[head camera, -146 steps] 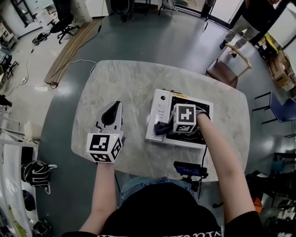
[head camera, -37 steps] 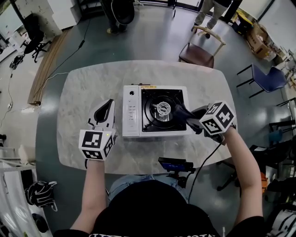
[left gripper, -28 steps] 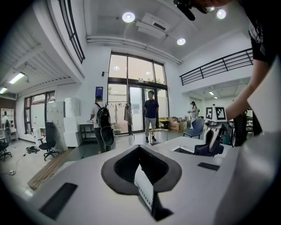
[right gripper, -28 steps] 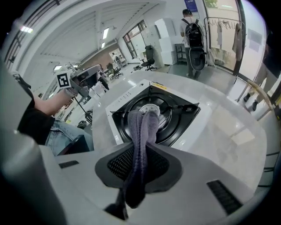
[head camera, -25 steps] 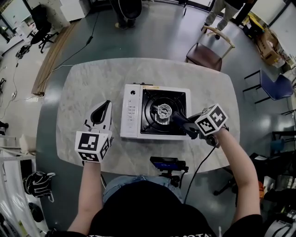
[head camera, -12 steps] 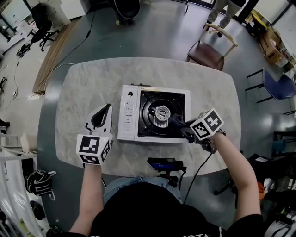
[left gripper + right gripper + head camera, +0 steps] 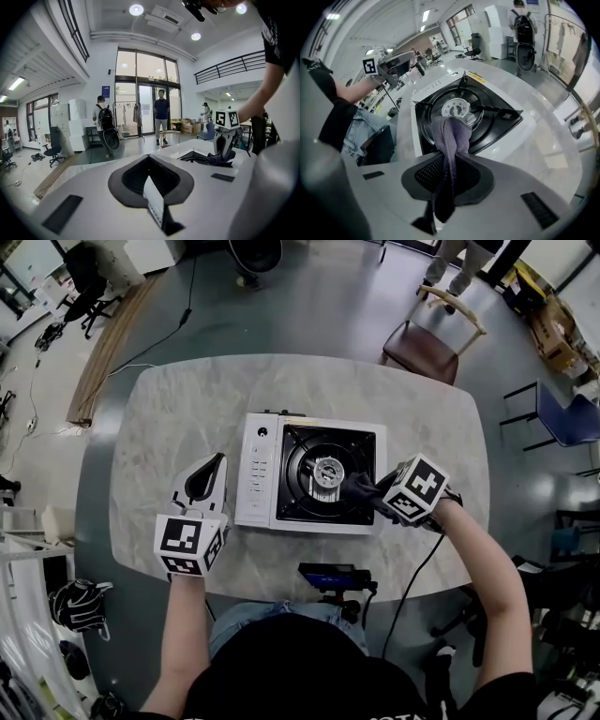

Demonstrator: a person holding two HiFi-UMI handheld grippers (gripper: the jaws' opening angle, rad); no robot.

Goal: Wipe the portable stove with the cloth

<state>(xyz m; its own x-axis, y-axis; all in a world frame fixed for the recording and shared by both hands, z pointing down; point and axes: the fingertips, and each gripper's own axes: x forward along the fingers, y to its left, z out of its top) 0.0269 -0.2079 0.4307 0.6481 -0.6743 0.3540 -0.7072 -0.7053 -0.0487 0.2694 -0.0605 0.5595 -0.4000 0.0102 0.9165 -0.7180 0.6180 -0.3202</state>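
My right gripper (image 7: pixel 373 493) pinches the cloth (image 7: pixel 451 137), my left gripper (image 7: pixel 215 469) is closed & empty; I think the cloth may snag on the burner (image 7: pixel 327 470) of the portable stove (image 7: pixel 256 486) & slip out.

Pale marbled worktop (image 7: pixel 187 409) with rounded corners, on a grey floor (image 7: pixel 309 306). At its middle, a white portable stove (image 7: pixel 298 482): control strip down the left side, black burner pan with a round silver burner to the right. Over the stove's right edge, the right gripper (image 7: pixel 367 493), marker cube uppermost, fingers (image 7: pixel 381 502) clamped on a dark cloth (image 7: pixel 356 487). Cloth touching the black pan just beside the burner. Left of the stove and apart from it, the left gripper (image 7: pixel 217 461), low over the worktop, fingers drawn together to a point, nothing visible between them. At the near edge, a small black device (image 7: pixel 333 575). Beyond the far right corner, a wooden chair (image 7: pixel 419 354).
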